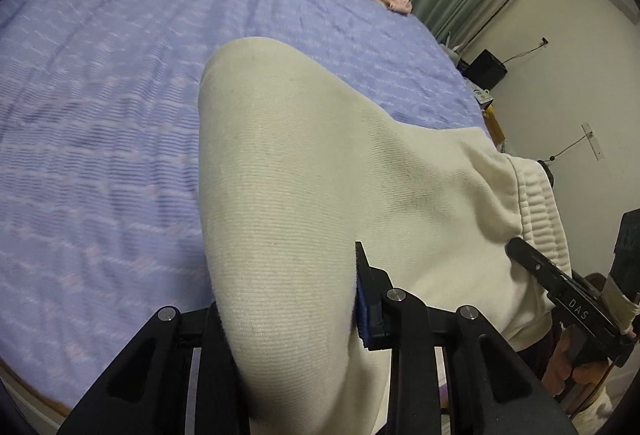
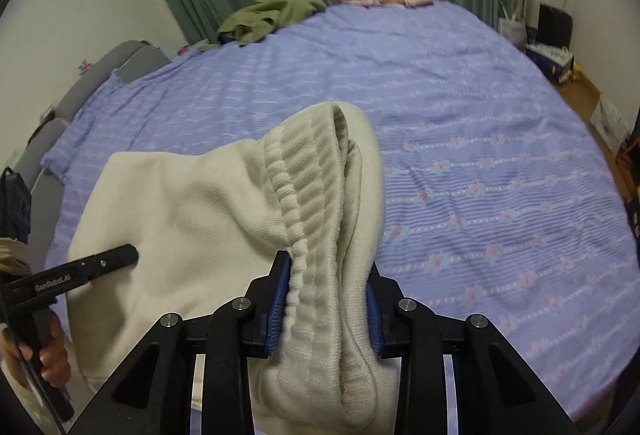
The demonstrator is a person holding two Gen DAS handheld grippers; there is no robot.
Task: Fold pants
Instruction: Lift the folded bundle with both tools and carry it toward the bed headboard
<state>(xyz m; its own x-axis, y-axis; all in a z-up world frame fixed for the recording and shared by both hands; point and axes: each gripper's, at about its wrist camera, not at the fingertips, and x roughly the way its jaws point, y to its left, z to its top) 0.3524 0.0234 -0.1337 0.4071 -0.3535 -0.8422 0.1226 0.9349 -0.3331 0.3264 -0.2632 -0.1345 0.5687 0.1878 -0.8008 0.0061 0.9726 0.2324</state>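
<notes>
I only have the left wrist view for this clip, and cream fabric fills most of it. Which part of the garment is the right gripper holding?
Observer: The right gripper is shut on the ribbed elastic waistband of the cream knit pants, bunched between its blue-padded fingers.
Operator: Is there anything on the right half of the bed?
Observer: The lavender striped bedspread has rows of small pink flowers there, with nothing lying on that part.
Operator: And what is beside the bed on that side?
Observer: Wooden floor with boxes and bags against the wall.
</notes>
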